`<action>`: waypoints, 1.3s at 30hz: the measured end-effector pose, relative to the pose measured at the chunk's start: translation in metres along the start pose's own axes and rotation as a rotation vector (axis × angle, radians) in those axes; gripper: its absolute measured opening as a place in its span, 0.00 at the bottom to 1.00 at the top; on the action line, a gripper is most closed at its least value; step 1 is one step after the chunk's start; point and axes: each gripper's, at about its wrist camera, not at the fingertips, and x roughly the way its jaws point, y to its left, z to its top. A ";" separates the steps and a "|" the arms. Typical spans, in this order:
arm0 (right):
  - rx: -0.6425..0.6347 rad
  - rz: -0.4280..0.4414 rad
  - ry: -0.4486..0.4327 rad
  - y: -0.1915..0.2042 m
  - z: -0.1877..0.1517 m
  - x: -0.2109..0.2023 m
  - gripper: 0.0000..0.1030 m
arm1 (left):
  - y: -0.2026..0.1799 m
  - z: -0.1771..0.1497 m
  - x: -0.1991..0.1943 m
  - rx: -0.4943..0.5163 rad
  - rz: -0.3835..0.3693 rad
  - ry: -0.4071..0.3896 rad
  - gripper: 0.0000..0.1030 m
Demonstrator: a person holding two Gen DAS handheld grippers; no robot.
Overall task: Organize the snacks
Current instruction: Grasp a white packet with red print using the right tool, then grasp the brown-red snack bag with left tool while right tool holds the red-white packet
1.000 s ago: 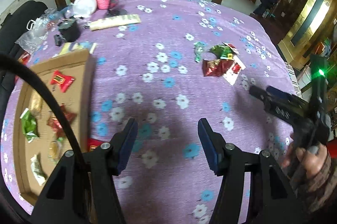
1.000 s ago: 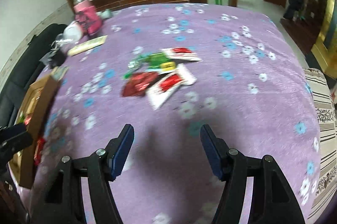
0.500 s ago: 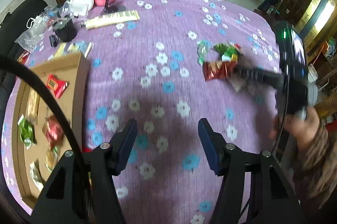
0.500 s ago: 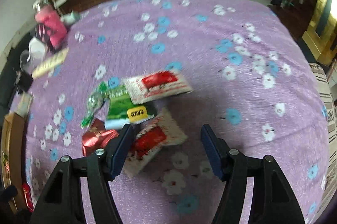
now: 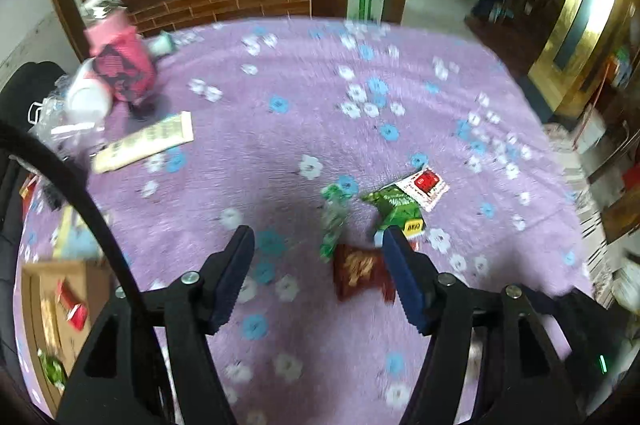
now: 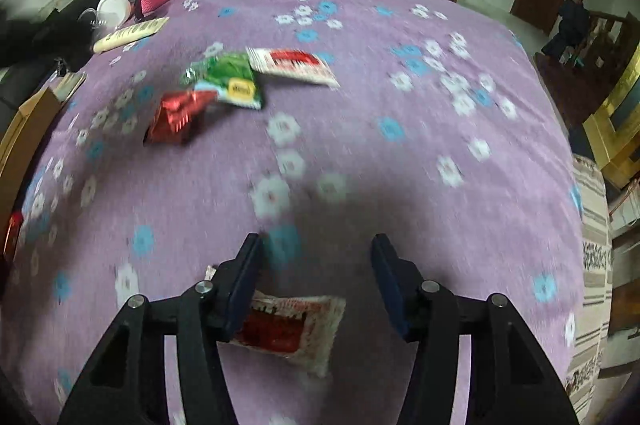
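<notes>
A snack pile lies on the purple flowered cloth: a dark red packet (image 5: 358,271), a green candy wrapper (image 5: 334,221), a green packet (image 5: 396,203) and a white-and-red packet (image 5: 426,185). My left gripper (image 5: 320,265) hovers over the pile's near edge, jaws opening, and the dark red packet sits just inside its right finger, untouched. My right gripper (image 6: 316,269) is back from the pile (image 6: 224,81), jaws closing. A second white-and-red packet (image 6: 292,325) lies between them, low by the left finger, clear of the right pad.
A cardboard box (image 5: 36,289) holding several snacks sits at the table's left edge. At the far left stand a pink jar (image 5: 120,65), a white cup (image 5: 86,97) and a long cream packet (image 5: 144,141). A striped seat (image 6: 592,225) borders the right side.
The left gripper swung right from the box to the snack pile and its jaws widened. The right gripper drew back from the pile with one white-and-red packet staying between its narrowing jaws.
</notes>
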 end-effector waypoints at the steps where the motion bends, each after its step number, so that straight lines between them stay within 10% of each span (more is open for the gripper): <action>1: 0.000 0.000 0.003 -0.002 -0.003 -0.002 0.55 | -0.006 0.003 0.013 0.012 0.009 0.042 0.65; 13: 0.115 0.098 0.005 -0.028 -0.011 -0.017 0.56 | -0.022 -0.070 0.043 0.156 -0.031 0.309 0.66; 31: -0.291 0.228 0.000 0.021 -0.013 -0.006 0.66 | 0.025 -0.053 -0.002 0.027 -0.017 0.135 0.66; 36: -0.328 0.194 0.019 0.027 -0.013 -0.008 0.31 | 0.020 -0.053 0.008 -0.018 -0.025 0.136 0.66; 39: -0.308 0.184 0.013 0.025 -0.017 -0.010 0.28 | 0.005 -0.048 0.013 0.045 -0.008 0.113 0.66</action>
